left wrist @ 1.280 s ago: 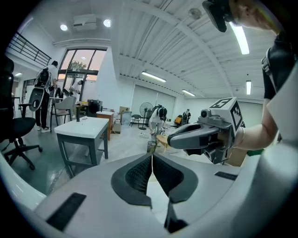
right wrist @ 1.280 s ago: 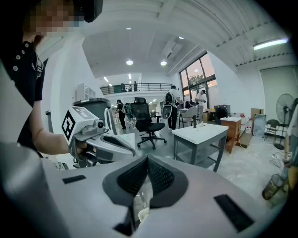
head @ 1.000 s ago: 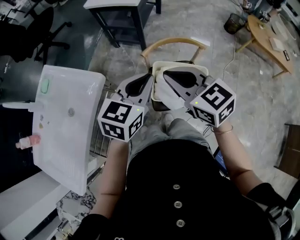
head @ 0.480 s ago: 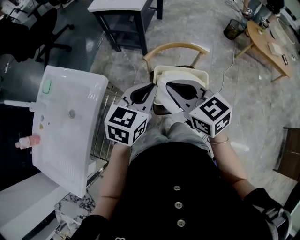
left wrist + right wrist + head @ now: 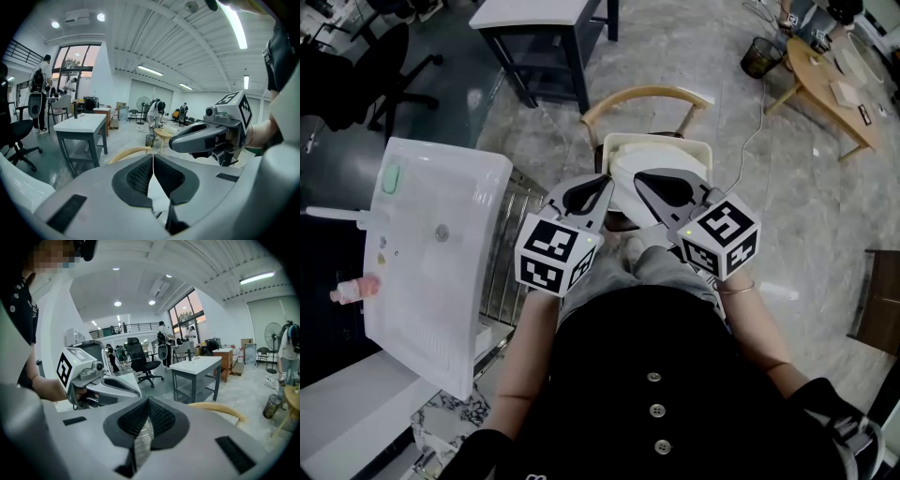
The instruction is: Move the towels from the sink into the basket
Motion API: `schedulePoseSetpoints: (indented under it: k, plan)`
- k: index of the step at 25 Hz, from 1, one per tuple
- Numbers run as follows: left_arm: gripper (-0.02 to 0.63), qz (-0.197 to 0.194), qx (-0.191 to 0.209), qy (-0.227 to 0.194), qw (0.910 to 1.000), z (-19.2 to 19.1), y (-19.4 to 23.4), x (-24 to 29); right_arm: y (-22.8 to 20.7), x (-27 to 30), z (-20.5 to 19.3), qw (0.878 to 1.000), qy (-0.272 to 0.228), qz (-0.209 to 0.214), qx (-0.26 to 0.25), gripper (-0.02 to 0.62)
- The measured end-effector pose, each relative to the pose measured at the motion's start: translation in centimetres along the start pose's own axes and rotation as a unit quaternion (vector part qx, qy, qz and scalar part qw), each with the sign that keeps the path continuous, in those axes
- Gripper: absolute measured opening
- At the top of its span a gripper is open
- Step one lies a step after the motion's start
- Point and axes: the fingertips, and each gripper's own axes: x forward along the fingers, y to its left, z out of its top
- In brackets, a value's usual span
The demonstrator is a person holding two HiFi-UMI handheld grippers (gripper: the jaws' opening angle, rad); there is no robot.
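The person stands over a wooden chair (image 5: pixel 647 92) that carries a cream basket (image 5: pixel 661 141), both tools held out side by side above it. The left tool (image 5: pixel 606 184) has its jaws shut tight, the dark ribbed pads meeting at the tip. In the left gripper view, white cloth shows in the slit just under where the left tool (image 5: pixel 153 156) pinches, so it is gripping the towel (image 5: pixel 157 187). The right tool (image 5: pixel 639 175) is closed in the same way. Its own view shows the pads of the right tool (image 5: pixel 148 400) pressed together with a strip of pale fabric (image 5: pixel 140 441) in the gap below them, though that strip is shadowed and it only appears to be the same towel.

From the head view the white towel (image 5: pixel 623 194) hangs between the two tool tips, directly over the basket's mouth and well apart from the sink. The sink (image 5: pixel 431 272) is off to the person's left: a white basin, with a pale green block (image 5: pixel 390 173) near its far corner and a pink bottle (image 5: pixel 356 284) at its outer edge.
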Motion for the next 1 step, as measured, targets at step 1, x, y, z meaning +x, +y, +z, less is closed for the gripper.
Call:
schedulePoseSetpoints:
  k: [1]
  plan:
    - [0.018, -0.001, 0.001, 0.001, 1.0, -0.02, -0.08, 0.04, -0.07, -0.08, -0.06, 1.0, 0.001, -0.001, 0.0, 0.002]
